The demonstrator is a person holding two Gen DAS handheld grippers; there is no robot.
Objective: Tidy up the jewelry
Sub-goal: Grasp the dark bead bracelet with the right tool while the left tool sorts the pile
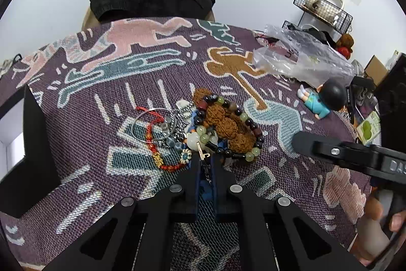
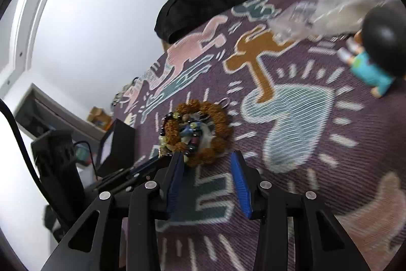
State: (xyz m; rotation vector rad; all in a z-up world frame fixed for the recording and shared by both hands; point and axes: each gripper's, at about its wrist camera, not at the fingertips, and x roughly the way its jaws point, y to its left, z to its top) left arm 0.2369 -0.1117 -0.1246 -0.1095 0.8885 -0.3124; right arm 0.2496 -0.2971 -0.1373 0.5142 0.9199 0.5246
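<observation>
A patterned woven cloth [image 1: 152, 83] is covering the table, giving the jewelry a soft bed. Far back, a crumpled plastic bag [image 1: 299, 55] and a toy figure [image 1: 322, 98] are lying clear of the work. The jewelry pile [image 1: 203, 128] is sitting mid-cloth: brown seed bracelets, a dark-and-green bead bracelet [image 1: 228, 123], a red cord bracelet [image 1: 154, 144] and a silver bangle, all tangled. The left gripper [image 1: 205, 164] is pinching shut on what seems a thin gold chain [image 1: 204, 156], probably to tease it free. The right gripper [image 2: 206, 161] is hanging half-open at the pile's near edge, gripping nothing.
</observation>
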